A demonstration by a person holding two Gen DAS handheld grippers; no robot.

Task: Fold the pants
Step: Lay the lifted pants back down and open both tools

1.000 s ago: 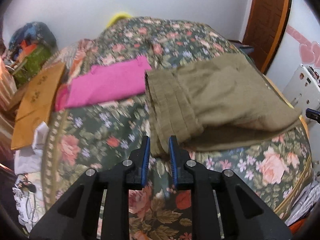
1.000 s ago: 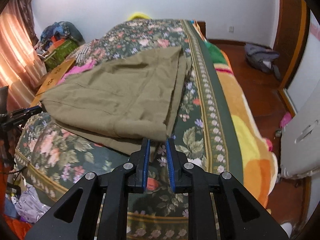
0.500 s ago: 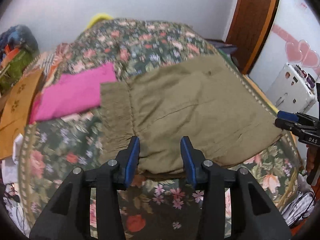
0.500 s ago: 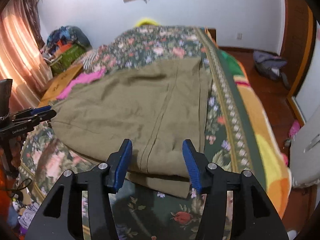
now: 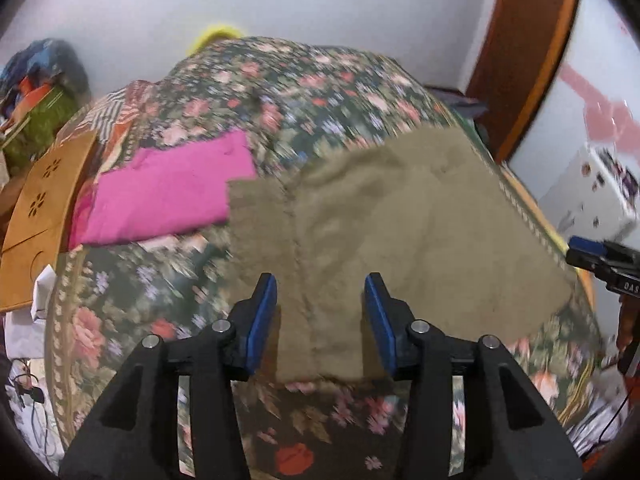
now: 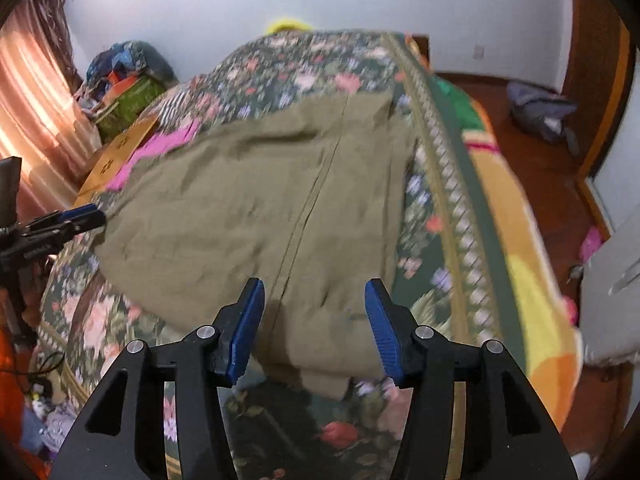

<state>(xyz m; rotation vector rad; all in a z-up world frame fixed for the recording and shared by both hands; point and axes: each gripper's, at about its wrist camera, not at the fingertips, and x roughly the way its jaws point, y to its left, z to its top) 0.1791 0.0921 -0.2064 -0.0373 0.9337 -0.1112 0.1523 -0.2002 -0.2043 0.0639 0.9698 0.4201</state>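
Olive-green pants (image 5: 400,224) lie folded flat on the floral bedspread (image 5: 280,80); they also show in the right wrist view (image 6: 280,208). My left gripper (image 5: 320,320) is open and empty, hovering over the near edge of the pants. My right gripper (image 6: 312,324) is open and empty, over the near right corner of the pants. The right gripper shows at the right edge of the left wrist view (image 5: 600,256), and the left gripper shows at the left edge of the right wrist view (image 6: 60,224).
A folded pink garment (image 5: 168,192) lies left of the pants. A wooden board (image 5: 40,200) leans at the bed's left side, with bags (image 6: 124,80) behind. A wooden door (image 5: 524,60) and a white appliance (image 5: 592,196) stand right. Clutter lies on the floor (image 6: 540,112).
Both grippers have opened wide and let go of the pants. The pants, earlier folded over in a raised layer, now lie flat on the bed. Both grippers have pulled back slightly.
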